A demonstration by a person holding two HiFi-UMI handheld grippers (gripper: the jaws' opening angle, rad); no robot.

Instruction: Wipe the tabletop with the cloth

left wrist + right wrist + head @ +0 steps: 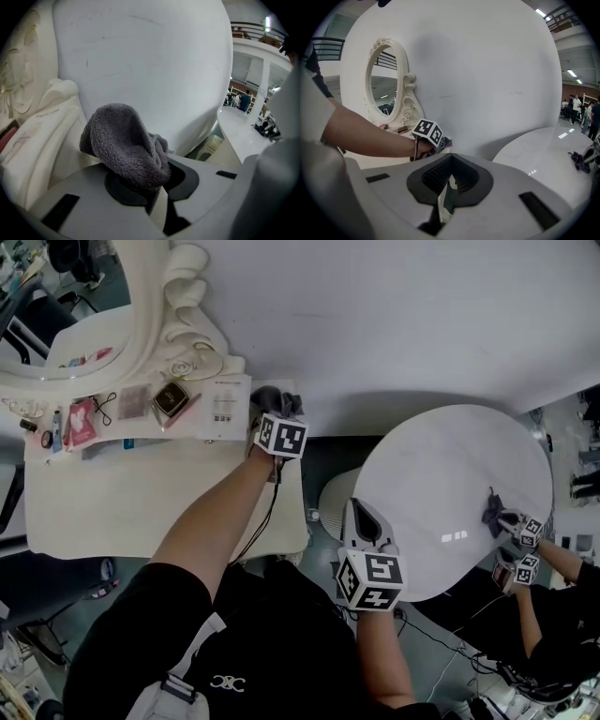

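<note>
A grey fleecy cloth [126,145] is bunched up between the jaws of my left gripper [140,187], which is shut on it. In the head view that gripper [272,404] holds the cloth [265,393] close to the white wall, at the back right corner of the white dressing table [141,493]. My right gripper [361,517] hovers at the near left edge of the round white table [441,474]. Its jaws are shut with nothing between them. The right gripper view shows my left gripper's marker cube [429,132] ahead and a bit of cloth [444,142] beside it.
An ornate white mirror [178,296] stands at the back of the dressing table, with a red packet [80,420], a small box [171,399] and papers [222,407] in front. At the round table's right edge another person's grippers [523,545] hold a dark cloth [492,512].
</note>
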